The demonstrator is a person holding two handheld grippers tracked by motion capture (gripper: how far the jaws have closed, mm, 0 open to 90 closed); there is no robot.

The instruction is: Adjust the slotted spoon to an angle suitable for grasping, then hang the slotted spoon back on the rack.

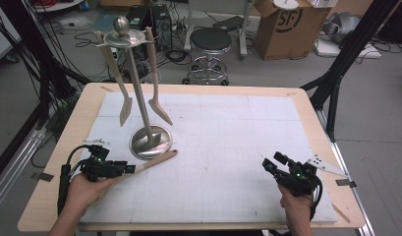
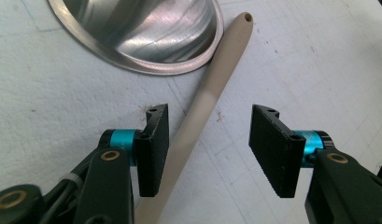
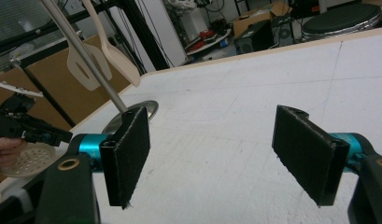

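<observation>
- The left gripper (image 2: 205, 144) has its jaws spread partway, one pad beside the handle of a beige skimmer (image 2: 212, 88), not gripping it.
- The skimmer lies flat on the counter (image 1: 223, 137), its handle tip beside the rack's steel base (image 1: 150, 142).
- It looks light, stiff and smooth; mid-handle seems the best hold.
- The right gripper (image 3: 221, 154) is wide open, empty.
</observation>
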